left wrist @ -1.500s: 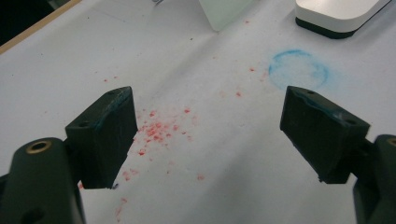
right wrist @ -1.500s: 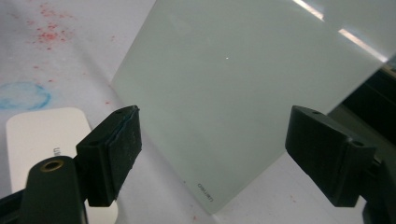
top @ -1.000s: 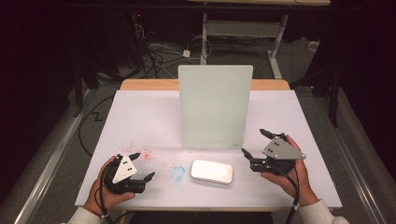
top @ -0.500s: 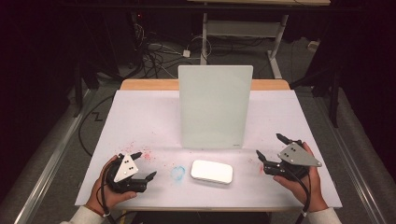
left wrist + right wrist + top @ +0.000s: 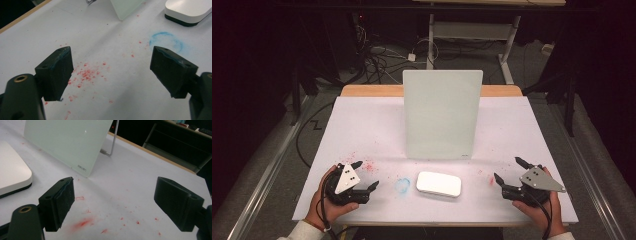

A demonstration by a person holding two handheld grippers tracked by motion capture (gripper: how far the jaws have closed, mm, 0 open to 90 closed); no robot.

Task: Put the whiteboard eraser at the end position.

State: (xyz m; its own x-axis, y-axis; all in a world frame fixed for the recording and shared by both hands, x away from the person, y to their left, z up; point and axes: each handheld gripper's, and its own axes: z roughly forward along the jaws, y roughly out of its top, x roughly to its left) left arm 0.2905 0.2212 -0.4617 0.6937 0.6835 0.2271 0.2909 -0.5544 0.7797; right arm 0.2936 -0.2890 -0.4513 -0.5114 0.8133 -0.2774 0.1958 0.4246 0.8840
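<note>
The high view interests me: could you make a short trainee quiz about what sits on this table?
1. True or false: the white eraser lies flat in front of the upright glass board.
2. Which colour is the ring mark beside the eraser: A red, B blue, C green?
3. Fill in: both the left gripper and the right gripper hold ____.

Key: 1 true; 2 B; 3 nothing, with jaws open above the table.

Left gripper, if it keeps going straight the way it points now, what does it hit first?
Probably the white eraser. The left gripper stands open, aimed low across the table, past red specks and a blue ring mark. Depth is uncertain.
</note>
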